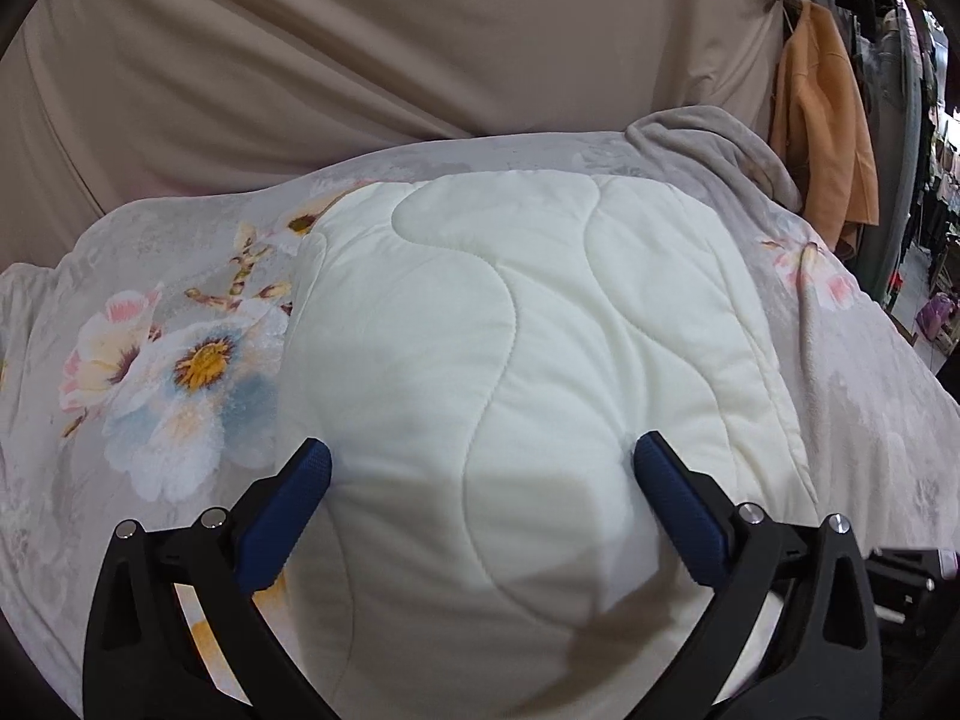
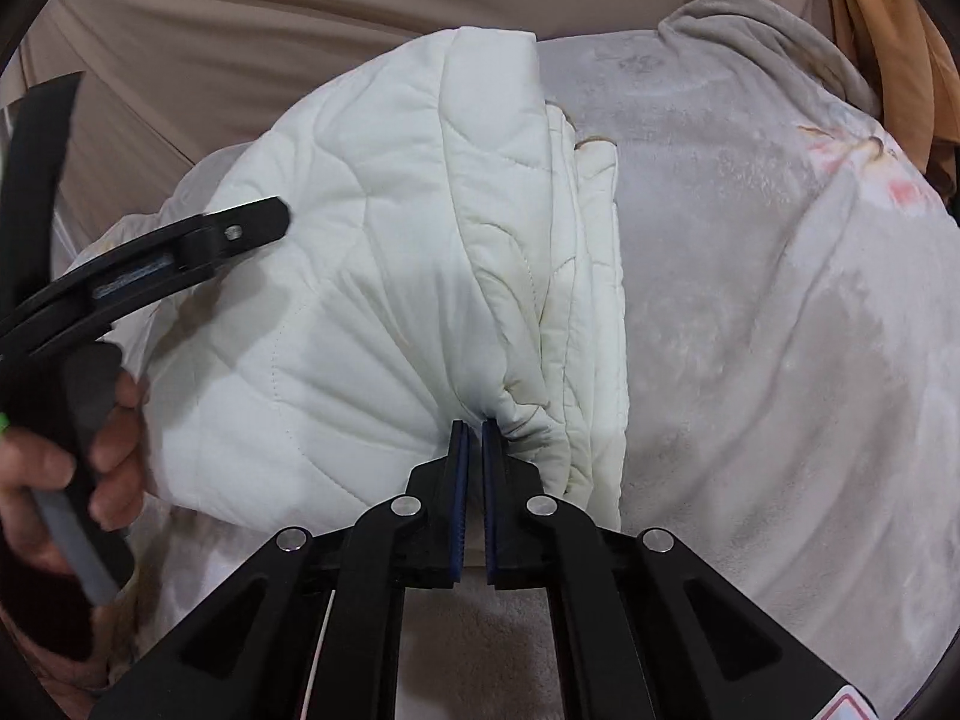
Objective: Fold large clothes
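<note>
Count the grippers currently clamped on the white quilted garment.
1. The right gripper is shut on a bunched edge of the white quilted garment. The left gripper is open above its top, gripping nothing.

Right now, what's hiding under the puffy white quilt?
The white quilt lies on a grey flowery blanket, which shows all around it. Whatever is below that blanket is covered. The right gripper pinches the quilt's bunched edge.
</note>
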{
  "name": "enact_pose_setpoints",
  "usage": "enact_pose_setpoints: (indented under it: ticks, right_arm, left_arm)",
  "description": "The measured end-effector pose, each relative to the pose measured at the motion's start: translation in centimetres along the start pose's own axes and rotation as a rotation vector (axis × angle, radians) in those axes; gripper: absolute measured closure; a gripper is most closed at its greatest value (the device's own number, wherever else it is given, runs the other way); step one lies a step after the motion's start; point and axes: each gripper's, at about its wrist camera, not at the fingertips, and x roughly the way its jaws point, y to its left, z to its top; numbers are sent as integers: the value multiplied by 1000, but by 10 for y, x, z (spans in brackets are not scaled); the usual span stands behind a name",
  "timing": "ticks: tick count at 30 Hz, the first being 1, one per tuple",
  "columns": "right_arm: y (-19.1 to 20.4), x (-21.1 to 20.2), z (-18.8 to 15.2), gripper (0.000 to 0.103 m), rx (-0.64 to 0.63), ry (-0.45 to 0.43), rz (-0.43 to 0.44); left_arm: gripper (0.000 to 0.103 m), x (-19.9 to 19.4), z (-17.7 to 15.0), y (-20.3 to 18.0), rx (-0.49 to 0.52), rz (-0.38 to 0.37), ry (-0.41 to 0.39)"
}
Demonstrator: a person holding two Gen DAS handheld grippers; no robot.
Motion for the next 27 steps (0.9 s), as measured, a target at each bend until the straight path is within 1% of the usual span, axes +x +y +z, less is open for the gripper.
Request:
enact_pose_setpoints:
  ticks: [2, 3, 4, 5, 6, 7, 8, 9, 10, 11, 12, 14, 15, 16, 19, 20, 23, 25, 27]
  right_arm:
    - [2, -6, 3, 103, -8, 0, 2]
    - [0, -12, 6, 101, -2, -7, 7]
    - [-2, -23, 9, 94, 17, -29, 28]
    - [-3, -34, 11, 92, 34, -57, 56]
    - [-5, -44, 14, 80, 50, -88, 76]
    - [-7, -54, 18, 58, 67, -121, 85]
    - [-10, -59, 22, 46, 79, -147, 77]
    - [-11, -60, 26, 38, 79, -162, 60]
    - [-12, -57, 29, 37, 77, -161, 29]
    - [-13, -50, 32, 37, 80, -141, 14]
    - [-15, -42, 34, 36, 92, -115, 16]
    - [-22, -21, 34, 35, 145, -51, 84]
    - [-25, -10, 34, 34, 173, -18, 132]
    - [-26, -4, 32, 31, 190, -2, 156]
    - [-26, 8, 33, 25, 197, 12, 185]
    - [-25, 9, 33, 25, 189, 13, 185]
    - [-18, 15, 35, 21, 149, 14, 168]
    - [-15, 20, 35, 17, 136, 11, 163]
    - [-14, 23, 36, 16, 134, 8, 166]
  left_arm:
    - [5, -14, -6, 8, -29, -44, 10]
    - [5, -20, -9, 14, -48, -67, 16]
    - [5, -27, -12, 23, -76, -87, 22]
    - [5, -32, -15, 32, -101, -98, 27]
    - [5, -35, -18, 41, -128, -104, 33]
    - [5, -38, -22, 52, -165, -105, 44]
    - [5, -39, -25, 62, -198, -108, 56]
    - [5, -39, -28, 71, -231, -113, 67]
    - [5, -38, -32, 79, -270, -121, 80]
    - [5, -37, -34, 85, -295, -128, 88]
    - [5, -35, -36, 88, -311, -135, 98]
    - [5, -27, -39, 86, -314, -156, 130]
    - [5, -23, -40, 83, -311, -166, 141]
    - [5, -19, -41, 79, -307, -182, 152]
    - [5, -11, -42, 64, -281, -224, 170]
    - [5, -9, -41, 58, -270, -225, 172]
    - [5, -5, -39, 46, -231, -173, 155]
    - [5, -2, -38, 44, -222, -154, 150]
    - [5, -1, -37, 42, -209, -140, 140]
